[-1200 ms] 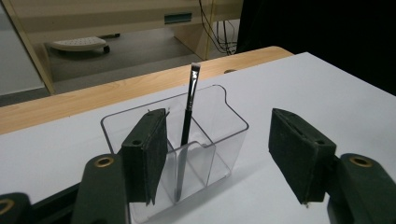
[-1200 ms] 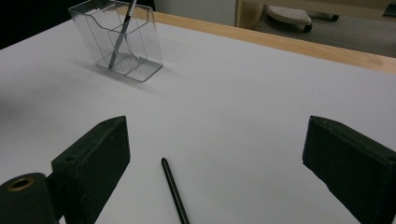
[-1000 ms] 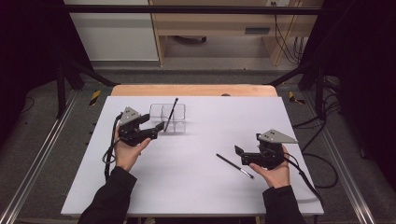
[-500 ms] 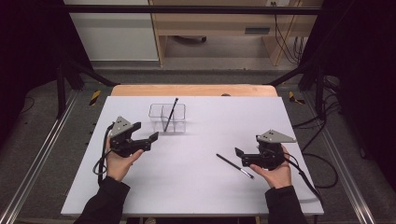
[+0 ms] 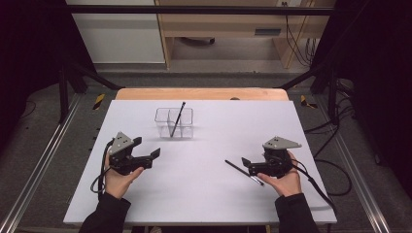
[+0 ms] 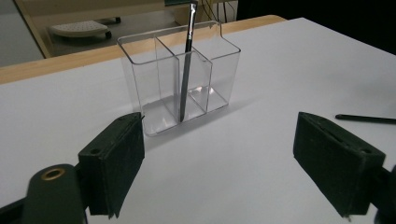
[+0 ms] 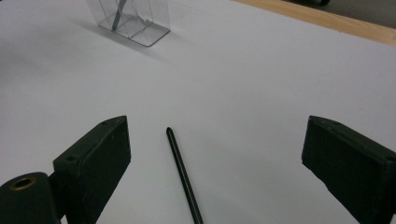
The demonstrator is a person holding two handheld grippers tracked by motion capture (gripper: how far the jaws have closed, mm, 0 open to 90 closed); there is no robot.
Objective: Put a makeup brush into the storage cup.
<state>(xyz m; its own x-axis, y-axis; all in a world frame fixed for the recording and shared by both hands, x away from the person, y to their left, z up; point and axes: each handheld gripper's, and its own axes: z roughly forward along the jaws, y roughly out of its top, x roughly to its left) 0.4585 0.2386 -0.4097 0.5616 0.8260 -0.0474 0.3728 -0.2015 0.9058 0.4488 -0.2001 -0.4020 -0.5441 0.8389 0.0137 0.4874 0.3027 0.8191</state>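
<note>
One pen already stands in the clear organizer [image 5: 174, 123] near the worktop's far edge. The second pen [image 7: 183, 175] lies flat toward the right edge, right hand-held gripper [image 5: 248, 163] wide open over it. Next up, I'd guess: lower and pinch it.

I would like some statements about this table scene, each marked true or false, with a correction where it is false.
1. One pen stands tilted inside the clear holder. True.
2. The right tool is shut on the second pen. False: its jaws are wide open, and that pen lies flat on the table between them.
3. The left tool is open and holds nothing. True.
4. The clear holder lies tipped on its side. False: it stands upright.
5. The second pen lies near the right tool. True.
</note>
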